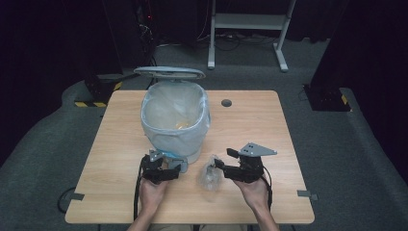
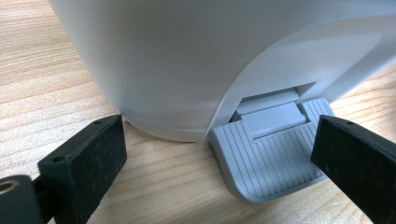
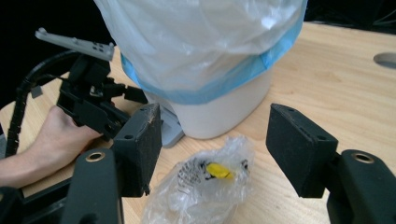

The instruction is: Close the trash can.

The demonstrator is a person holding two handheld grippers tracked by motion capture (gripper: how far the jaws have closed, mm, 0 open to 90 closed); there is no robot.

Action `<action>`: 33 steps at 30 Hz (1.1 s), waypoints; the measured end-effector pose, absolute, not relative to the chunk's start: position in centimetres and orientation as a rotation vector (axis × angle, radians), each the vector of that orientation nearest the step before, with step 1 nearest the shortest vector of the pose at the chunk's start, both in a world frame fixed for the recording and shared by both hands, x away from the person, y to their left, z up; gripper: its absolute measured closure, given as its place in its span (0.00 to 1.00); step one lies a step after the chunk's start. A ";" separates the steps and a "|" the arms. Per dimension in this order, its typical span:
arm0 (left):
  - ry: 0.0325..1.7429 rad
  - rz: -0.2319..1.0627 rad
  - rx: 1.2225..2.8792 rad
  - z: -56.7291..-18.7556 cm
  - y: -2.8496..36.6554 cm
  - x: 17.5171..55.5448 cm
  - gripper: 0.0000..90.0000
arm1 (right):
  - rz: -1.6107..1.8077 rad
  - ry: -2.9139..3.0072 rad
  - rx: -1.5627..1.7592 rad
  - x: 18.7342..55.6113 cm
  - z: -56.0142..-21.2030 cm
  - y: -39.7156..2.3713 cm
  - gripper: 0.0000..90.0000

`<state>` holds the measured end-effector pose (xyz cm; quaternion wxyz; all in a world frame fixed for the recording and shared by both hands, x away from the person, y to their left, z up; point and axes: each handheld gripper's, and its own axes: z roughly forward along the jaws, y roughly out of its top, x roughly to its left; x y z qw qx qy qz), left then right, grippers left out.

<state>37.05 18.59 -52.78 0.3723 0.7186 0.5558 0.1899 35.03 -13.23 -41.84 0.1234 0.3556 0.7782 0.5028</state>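
So from the high view you get the whole layout: a white pedal bin [image 1: 176, 126] with a clear liner sits mid-table on the wooden table [image 1: 269, 125], its lid [image 1: 169, 72] flipped up at the back, and something yellowish lies down in the bottom of the liner, too small to tell what. The left gripper [image 1: 169, 169] is parked right at the front foot of the bin, and the right gripper [image 1: 222, 163] is just beside a crumpled clear plastic bag [image 1: 210, 176] lying on the table in front of the bin, a bit to its right. The left gripper view gives what the top camera can't: the grey ribbed foot pedal [image 2: 268, 161] up close, sitting between the two black jaws, which stand wide apart; whether the right-hand jaw rests on the pedal's edge I can't tell. The right gripper view shows the bag has a yellow bit [image 3: 218, 170] and some black print inside, and that the jaws are spread open either side of it, not pinching it. You also see the blue band of the liner [image 3: 243, 72] there.
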 end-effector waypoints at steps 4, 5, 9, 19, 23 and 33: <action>1.423 0.490 1.845 -52.8 18.6 37.0 0.04 | 1.458 2.270 1.062 35.0 -42.8 -13.1 0.37; 1.421 0.492 1.846 -52.8 18.6 37.1 0.04 | 1.459 2.269 1.066 35.0 -43.1 -13.0 0.36; 1.423 0.488 1.843 -52.8 18.6 37.0 0.04 | 1.454 2.277 1.073 35.1 -44.1 -12.6 0.33; 1.423 0.488 1.842 -52.8 18.6 37.0 0.04 | 1.392 2.287 1.092 35.5 -46.1 -11.2 0.30; 1.423 0.489 1.842 -52.8 18.6 37.0 0.04 | 1.382 2.269 1.122 35.6 -46.6 -11.4 0.27; 1.423 0.489 1.843 -52.8 18.6 37.0 0.04 | 1.389 2.309 1.121 35.5 -47.6 -10.9 0.22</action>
